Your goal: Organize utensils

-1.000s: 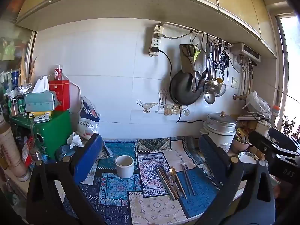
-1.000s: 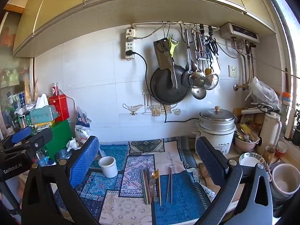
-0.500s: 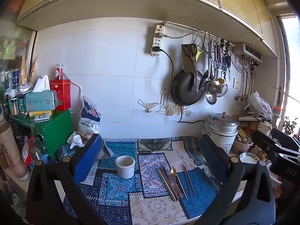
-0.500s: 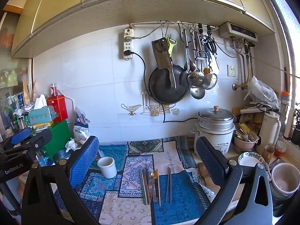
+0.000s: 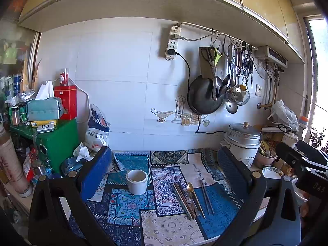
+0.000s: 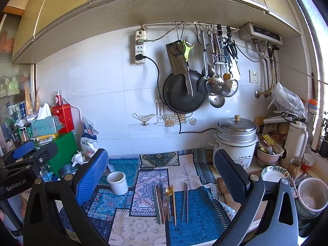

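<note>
Several chopsticks (image 5: pixel 182 199) and a gold spoon (image 5: pixel 189 187) lie side by side on the patterned mat (image 5: pixel 133 205), with another chopstick pair (image 5: pixel 206 196) just right of them. A white ceramic cup (image 5: pixel 137 181) stands upright to their left. In the right wrist view the cup (image 6: pixel 117 182), chopsticks (image 6: pixel 159 203), spoon (image 6: pixel 169 190) and right chopstick pair (image 6: pixel 185 203) show too. My left gripper (image 5: pixel 164 170) is open and empty above the mat. My right gripper (image 6: pixel 162 170) is open and empty, held back from the utensils.
A rice cooker (image 6: pixel 235 141) stands at the back right, with bowls and mugs (image 6: pixel 311 196) beside it. A green box (image 5: pixel 55 141) and clutter fill the left. A pan (image 6: pixel 182 94) and ladles hang on the wall.
Both grippers drifted slightly; the scene shifted a little in both views. Nothing was picked up, and both stay open.
</note>
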The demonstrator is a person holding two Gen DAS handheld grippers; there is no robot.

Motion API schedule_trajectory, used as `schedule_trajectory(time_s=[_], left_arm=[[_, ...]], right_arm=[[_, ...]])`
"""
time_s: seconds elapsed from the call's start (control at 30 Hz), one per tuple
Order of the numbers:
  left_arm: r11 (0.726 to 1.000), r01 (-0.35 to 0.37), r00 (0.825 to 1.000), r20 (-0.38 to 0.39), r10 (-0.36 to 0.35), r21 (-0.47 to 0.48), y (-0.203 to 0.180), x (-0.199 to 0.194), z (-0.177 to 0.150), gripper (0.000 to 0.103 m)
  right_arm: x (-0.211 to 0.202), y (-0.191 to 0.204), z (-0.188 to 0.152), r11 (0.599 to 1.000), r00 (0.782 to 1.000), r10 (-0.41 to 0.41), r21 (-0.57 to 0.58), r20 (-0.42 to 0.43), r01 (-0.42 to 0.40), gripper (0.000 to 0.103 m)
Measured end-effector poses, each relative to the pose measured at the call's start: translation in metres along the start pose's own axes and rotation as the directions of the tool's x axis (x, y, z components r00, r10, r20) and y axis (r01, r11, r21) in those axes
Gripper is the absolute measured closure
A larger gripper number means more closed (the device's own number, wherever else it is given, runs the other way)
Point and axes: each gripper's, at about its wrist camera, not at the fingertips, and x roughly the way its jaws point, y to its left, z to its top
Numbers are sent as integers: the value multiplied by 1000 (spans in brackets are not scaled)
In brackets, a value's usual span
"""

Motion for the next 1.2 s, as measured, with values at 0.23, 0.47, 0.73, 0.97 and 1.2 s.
schedule_trajectory(time_s=[0.23,0.47,0.73,0.97,1.2], left_arm=[[1000,-2,1000,-2,2,1,2,1,-1,0],[1000,0,1000,-2,0,0,2,2,-1,0],[1000,0,1000,-1,0,-3,3,3,-1,0],[1000,-1,1000,-1,1,-2,4,3,-1,0],[1000,4,1000,-7,-4,-3,7,5,-2,0]], right_arm=[[2,2,3,1000,1000,1,3,-3,-1,0],[-1,3,0,1000,1000,2,0,0,-2,0],[0,3,2,1000,1000,1,2,-3,-1,0],[0,4,2,1000,1000,0,3,-3,0,0],[1,5,2,1000,1000,-1,2,-4,1,0]])
